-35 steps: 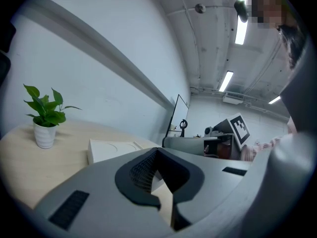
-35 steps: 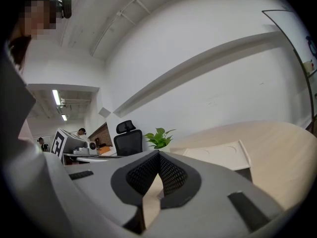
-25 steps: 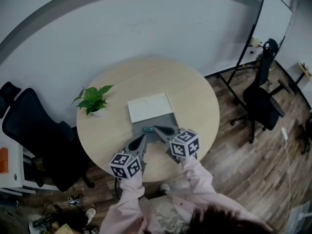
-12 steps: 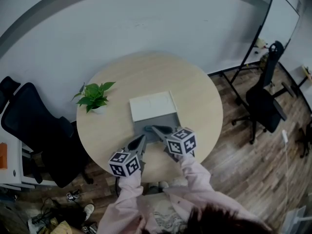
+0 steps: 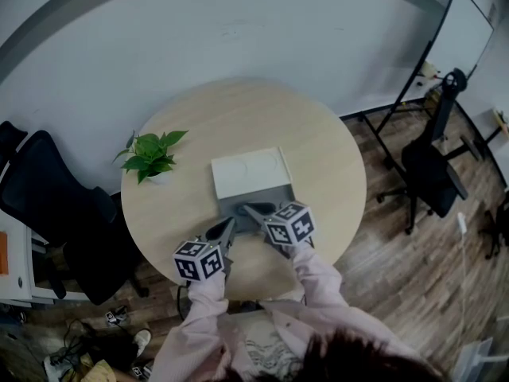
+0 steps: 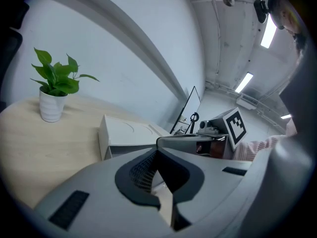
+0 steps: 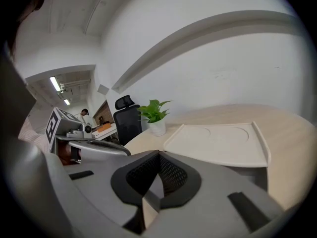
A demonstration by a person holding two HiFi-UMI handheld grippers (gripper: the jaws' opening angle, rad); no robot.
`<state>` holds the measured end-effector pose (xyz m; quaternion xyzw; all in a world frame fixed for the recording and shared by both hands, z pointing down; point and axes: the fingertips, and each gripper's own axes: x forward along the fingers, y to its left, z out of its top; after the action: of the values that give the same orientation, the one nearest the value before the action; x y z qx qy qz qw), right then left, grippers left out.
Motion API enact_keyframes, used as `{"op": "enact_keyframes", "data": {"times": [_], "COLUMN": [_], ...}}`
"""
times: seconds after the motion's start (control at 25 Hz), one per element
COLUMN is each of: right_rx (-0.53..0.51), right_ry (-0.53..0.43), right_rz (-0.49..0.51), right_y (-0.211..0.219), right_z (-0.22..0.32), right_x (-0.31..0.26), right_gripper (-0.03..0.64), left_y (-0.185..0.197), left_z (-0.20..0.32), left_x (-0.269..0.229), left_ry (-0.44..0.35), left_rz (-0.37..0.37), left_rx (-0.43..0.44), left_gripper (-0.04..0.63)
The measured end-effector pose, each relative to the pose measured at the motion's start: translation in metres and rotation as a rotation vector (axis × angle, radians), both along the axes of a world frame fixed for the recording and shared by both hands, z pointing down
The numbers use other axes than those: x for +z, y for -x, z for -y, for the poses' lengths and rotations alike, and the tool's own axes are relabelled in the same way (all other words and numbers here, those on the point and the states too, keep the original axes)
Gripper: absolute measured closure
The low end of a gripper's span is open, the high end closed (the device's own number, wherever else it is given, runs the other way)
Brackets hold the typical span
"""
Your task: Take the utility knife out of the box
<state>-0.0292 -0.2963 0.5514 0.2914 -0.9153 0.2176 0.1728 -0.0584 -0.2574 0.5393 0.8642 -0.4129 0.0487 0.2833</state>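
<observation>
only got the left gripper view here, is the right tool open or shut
Observer: Shut. In the right gripper view the right tool has its jaws together with nothing between them.
Operator: where is its tip relative to the box
Observer: In the head view it is at the box's near grey side, close to the left tool's tip and a little to its right.
Operator: what does the box top look like
Observer: The right gripper view shows a raised rim and two shallow round hollows.
</observation>
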Motion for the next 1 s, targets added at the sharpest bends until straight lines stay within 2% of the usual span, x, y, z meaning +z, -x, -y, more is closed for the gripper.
{"op": "enact_keyframes", "data": {"times": [0.76,1.0], "right_rx": [-0.142,-0.172], "right_ry": [0.124,0.123], "right_rz": [-0.163,-0.266], "right_y": [0.0,-0.005], "right_z": [0.01,0.014], "right_x": [0.05,0.063], "right_gripper": [0.618,0.617], "left_y": [-0.009,-0.011], "left_z": [0.011,0.01], "left_x": [0.026,0.033], "left_ry": [0.108,0.137], "left_rz": [-0.003,0.001], "left_rx": [0.073,0.086], "left_gripper": [0.589,0.589]}}
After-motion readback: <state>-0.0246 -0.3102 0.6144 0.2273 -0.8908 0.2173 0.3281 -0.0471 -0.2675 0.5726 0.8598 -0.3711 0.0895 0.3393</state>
